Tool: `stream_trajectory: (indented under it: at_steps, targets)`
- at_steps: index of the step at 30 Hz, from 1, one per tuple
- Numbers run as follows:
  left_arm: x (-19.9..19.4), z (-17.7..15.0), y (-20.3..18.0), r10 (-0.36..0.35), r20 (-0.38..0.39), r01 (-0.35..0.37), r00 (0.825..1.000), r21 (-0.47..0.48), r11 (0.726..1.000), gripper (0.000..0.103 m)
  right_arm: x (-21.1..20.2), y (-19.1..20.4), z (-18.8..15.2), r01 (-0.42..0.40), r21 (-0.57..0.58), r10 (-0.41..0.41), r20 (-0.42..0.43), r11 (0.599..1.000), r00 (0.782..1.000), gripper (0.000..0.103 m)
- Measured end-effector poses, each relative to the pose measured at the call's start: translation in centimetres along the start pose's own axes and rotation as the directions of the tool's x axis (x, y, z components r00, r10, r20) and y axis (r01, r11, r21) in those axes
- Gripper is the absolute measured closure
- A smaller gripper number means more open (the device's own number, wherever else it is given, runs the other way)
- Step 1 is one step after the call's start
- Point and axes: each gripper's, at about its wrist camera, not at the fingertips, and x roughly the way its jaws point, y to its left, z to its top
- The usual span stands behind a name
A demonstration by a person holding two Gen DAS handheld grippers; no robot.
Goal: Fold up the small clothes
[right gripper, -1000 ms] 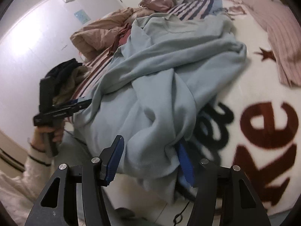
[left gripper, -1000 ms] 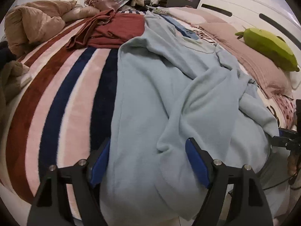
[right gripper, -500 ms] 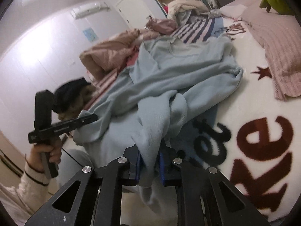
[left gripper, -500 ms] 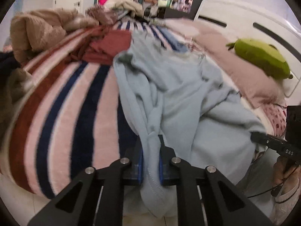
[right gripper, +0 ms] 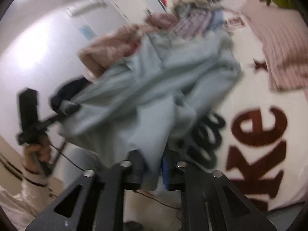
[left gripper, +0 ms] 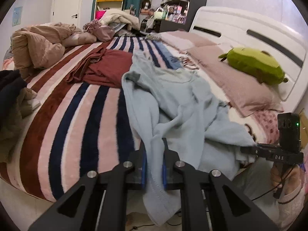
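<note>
A light blue garment point(left gripper: 173, 100) lies crumpled across the bed, its near edge hanging over the side. My left gripper point(left gripper: 154, 154) is shut on that edge, and a strip of cloth runs up between its blue pads. In the blurred right wrist view the same garment point(right gripper: 154, 80) fills the gap of my right gripper point(right gripper: 152, 161). Those jaws are opening but still hold cloth between them. Each view shows the other tool gripping the garment: the right gripper point(left gripper: 248, 148) and the left gripper point(right gripper: 69, 107), each held by a hand.
The bed has a striped blanket point(left gripper: 77, 115) and a white blanket with dark letters point(right gripper: 259, 130). A maroon garment point(left gripper: 109, 67), a tan heap point(left gripper: 36, 46), dark clothes point(left gripper: 9, 88), a pink pillow point(left gripper: 231, 84) and a green plush toy point(left gripper: 254, 65) surround the garment.
Both grippers closed on the garment's near edge. The left one then rose, pulling the cloth up. The right jaws now stand a little wider than half a second ago.
</note>
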Motion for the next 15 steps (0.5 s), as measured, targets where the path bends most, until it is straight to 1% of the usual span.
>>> stream_trajectory:
  at_steps: [1,2,3,5,7,8,9,11,12,13,14,15]
  targets:
    - [0.4,-0.1,0.3,0.019,-0.006,-0.019,1.000,0.001,1.000,0.093,0.6,-0.2,-0.1,0.027,0.001,-0.027,-0.019,1.000,0.999,0.063]
    - [0.9,-0.1,0.9,0.048,-0.019,-0.048,0.999,-0.002,0.999,0.093,1.1,-0.3,-0.4,0.051,0.002,-0.051,-0.034,0.999,0.998,0.060]
    - [1.3,-0.2,1.4,0.066,-0.027,-0.067,0.997,-0.007,0.998,0.093,1.3,-0.2,-0.6,0.050,-0.002,-0.050,-0.040,0.999,0.998,0.060]
    - [2.1,-0.4,2.4,0.102,-0.045,-0.103,0.994,-0.018,0.995,0.093,1.8,0.5,-1.0,0.014,-0.025,-0.016,-0.063,1.000,0.998,0.059]
    - [3.0,-0.8,3.1,0.136,-0.066,-0.138,0.988,-0.022,0.990,0.093,2.5,1.2,-1.4,-0.021,-0.054,0.016,-0.105,0.998,0.994,0.055]
    - [3.6,-1.1,3.4,0.150,-0.086,-0.152,0.985,-0.020,0.988,0.093,2.7,1.5,-1.6,-0.023,-0.071,0.016,-0.108,0.997,0.994,0.053]
    - [4.0,-1.4,3.4,0.148,-0.103,-0.150,0.984,-0.019,0.988,0.093,3.0,1.6,-1.5,-0.027,-0.075,0.019,-0.109,0.997,0.994,0.052]
    - [4.7,-1.8,3.5,0.121,-0.134,-0.125,0.984,-0.020,0.992,0.089,3.1,1.2,-1.2,-0.061,-0.039,0.057,-0.113,0.997,0.992,0.052]
    - [4.9,-2.0,3.3,0.108,-0.143,-0.113,0.984,-0.022,0.993,0.078,3.2,0.8,-1.1,-0.089,-0.013,0.087,-0.114,0.996,0.990,0.053]
    - [5.2,-2.2,3.5,0.088,-0.160,-0.093,0.983,-0.026,0.995,0.063,3.3,0.6,-1.0,-0.097,-0.004,0.096,-0.108,0.995,0.990,0.062]
    - [5.3,-2.3,3.6,0.081,-0.172,-0.087,0.982,-0.031,0.996,0.053,3.4,0.6,-1.0,-0.084,-0.011,0.083,-0.101,0.996,0.991,0.069]
    - [5.6,-2.4,3.9,0.087,-0.189,-0.096,0.978,-0.037,0.995,0.037,3.7,0.6,-0.8,-0.045,-0.029,0.043,-0.090,0.999,0.995,0.085]
